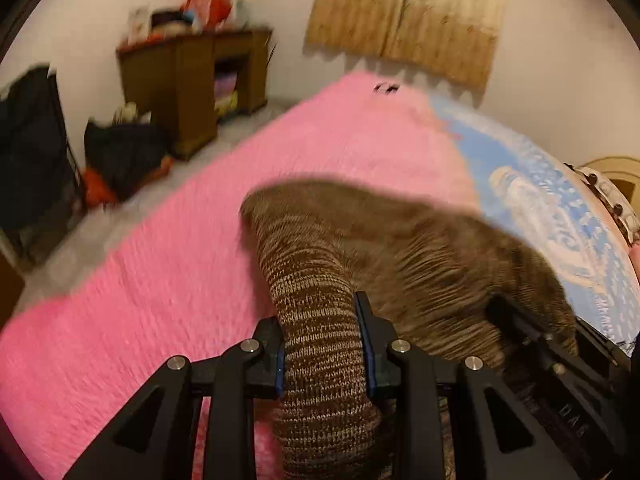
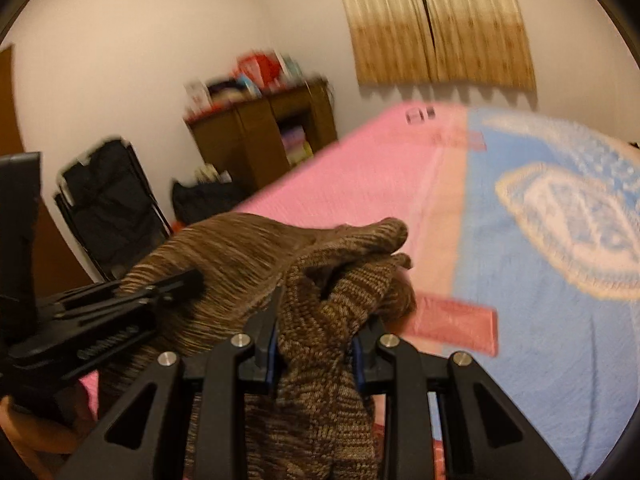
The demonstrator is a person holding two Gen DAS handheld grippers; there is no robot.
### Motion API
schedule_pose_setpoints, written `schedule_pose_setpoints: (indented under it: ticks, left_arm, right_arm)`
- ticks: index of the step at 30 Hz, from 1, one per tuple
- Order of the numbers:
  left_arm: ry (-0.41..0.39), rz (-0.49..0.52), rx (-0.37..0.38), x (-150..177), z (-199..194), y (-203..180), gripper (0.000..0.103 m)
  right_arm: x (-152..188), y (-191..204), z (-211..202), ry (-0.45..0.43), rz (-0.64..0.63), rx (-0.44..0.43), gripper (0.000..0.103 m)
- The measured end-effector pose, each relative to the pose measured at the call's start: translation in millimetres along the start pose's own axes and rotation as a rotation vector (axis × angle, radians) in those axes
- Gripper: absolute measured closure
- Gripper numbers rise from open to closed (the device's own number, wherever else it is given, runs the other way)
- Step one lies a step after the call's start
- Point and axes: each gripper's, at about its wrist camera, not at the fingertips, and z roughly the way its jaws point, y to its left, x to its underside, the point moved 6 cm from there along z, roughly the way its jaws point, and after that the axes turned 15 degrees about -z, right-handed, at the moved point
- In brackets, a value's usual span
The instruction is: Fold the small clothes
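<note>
1. Above the pink blanket [image 1: 208,208] I hold a brown knitted garment [image 1: 400,240] up off the bed, one tool at each end of it.
2. My left gripper [image 1: 322,344] is clamped on a ribbed, tube-like part of the garment, which fills the gap between the blue-lined pads and hangs on down past them.
3. My right gripper [image 2: 316,340] is closed on a bunched fold of the same garment [image 2: 248,264], with knit heaped up in front of its fingertips.
4. From the left wrist view, the right gripper shows at the garment's right edge, its tip buried in the cloth; from the right wrist view, the left one shows at the garment's left side.
5. Cloth stretches between my two tools and is blurred in both views.
6. Right of the garment, the pink blanket meets a blue blanket [image 2: 540,320] with a pale pattern.
7. Beyond the garment, past the far-left edge of the bed, a brown wooden cabinet [image 1: 192,88] stands against the wall with clutter on top.
8. Behind the bed, well beyond the garment, beige curtains [image 2: 436,24] hang on the wall.
</note>
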Motion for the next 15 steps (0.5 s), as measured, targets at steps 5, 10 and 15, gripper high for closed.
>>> schedule_pose_setpoints:
  ticks: [5, 10, 15]
  left_arm:
    - [0.061, -0.114, 0.067, 2.8, 11.0, 20.3, 0.06]
    - [0.087, -0.085, 0.035, 4.6, -3.5, 17.0, 0.05]
    - [0.119, -0.151, 0.089, 20.8, -31.2, 29.5, 0.043]
  right_arm:
    - [14.3, -9.3, 9.7, 0.066, 0.045, -0.022, 0.073]
    - [17.9, -10.5, 14.5, 0.126, 0.075, -0.028, 0.066]
    - [33.1, -7.3, -18.6, 0.117, 0.117, -0.126, 0.039]
